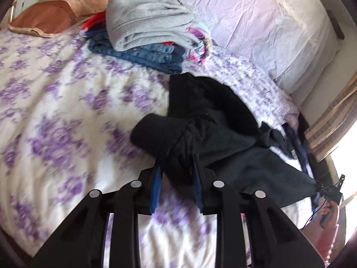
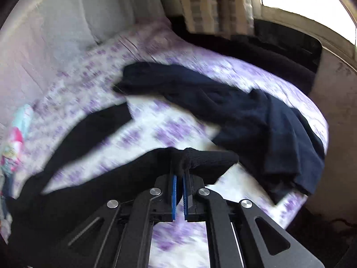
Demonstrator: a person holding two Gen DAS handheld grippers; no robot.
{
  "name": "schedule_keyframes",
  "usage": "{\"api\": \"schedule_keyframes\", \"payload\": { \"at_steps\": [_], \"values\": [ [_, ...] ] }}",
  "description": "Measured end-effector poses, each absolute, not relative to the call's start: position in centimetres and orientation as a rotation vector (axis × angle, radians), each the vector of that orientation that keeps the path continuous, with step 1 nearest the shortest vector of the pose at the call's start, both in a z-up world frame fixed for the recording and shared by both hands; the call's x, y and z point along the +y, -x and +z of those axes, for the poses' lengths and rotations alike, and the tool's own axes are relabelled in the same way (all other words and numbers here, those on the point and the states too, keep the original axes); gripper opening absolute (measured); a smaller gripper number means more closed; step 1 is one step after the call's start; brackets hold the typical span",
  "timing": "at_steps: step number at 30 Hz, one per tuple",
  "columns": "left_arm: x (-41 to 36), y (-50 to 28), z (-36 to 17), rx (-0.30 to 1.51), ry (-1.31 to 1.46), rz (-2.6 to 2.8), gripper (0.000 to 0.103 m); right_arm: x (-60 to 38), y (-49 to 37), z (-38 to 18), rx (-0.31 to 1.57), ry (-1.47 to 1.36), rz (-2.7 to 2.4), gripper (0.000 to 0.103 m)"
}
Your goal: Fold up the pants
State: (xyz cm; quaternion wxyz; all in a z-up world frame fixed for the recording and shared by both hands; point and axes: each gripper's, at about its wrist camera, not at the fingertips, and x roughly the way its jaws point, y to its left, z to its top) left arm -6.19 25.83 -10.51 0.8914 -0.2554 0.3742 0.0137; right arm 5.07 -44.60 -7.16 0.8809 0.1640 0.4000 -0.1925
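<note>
Matt, seemingly fleecy black pants (image 1: pixel 200 116); floral cotton-like bedspread (image 1: pixel 55 102); matt plastic left gripper (image 1: pixel 178 167).

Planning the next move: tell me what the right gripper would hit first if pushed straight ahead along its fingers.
The right gripper is already shut on the black pants. Beyond that bunched fabric, the floral bedsheet probably comes next, then the dark navy garment; blur leaves depth unclear.

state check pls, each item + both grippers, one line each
left gripper: shut on black pants, thick bunch of cloth between the jaws
right gripper: shut on black pants, jaws nearly together
black pants: unfolded, bunched, partly lifted off the bed
navy garment: crumpled, loose on the bed
grey garment: folded, top of the pile
jeans: folded, under the grey garment
bed: covered by a purple floral sheet
</note>
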Motion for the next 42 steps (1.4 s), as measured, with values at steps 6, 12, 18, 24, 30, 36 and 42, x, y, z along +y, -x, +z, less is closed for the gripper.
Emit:
{"api": "schedule_keyframes", "payload": {
  "at_steps": [6,12,18,24,30,36,42],
  "values": [
    [26.8,7.5,-7.6,0.771,0.326,0.169,0.042,-43.9,-4.1,-10.0,0.988,-0.216,-0.482,0.038],
    [24.0,1.0,-1.2,0.633,-0.014,0.06,0.083,-28.9,-6.3,-1.7,0.681,0.096,0.155,0.064],
    [18.2,-9.5,-2.3,0.707,-0.398,-0.269,0.084,-13.6,-14.3,-2.5,0.624,0.543,0.683,0.065],
    [16.4,-15.5,-4.5,0.802,-0.58,-0.468,0.084,-6.4,-23.9,-6.5,0.864,0.77,0.827,0.064],
    [15.0,-20.5,-10.0,0.981,-0.688,-0.557,0.071,-4.9,-26.6,-12.0,1.061,0.924,0.759,0.003],
    [17.3,-23.6,-9.2,0.964,-0.525,-0.451,0.03,-8.9,-31.4,-6.4,0.89,0.7,0.578,0.003],
    [19.3,-27.6,-9.7,0.948,-0.454,-0.162,0.05,-9.7,-37.2,-8.4,0.845,0.621,0.359,0.011]
  ]
}}
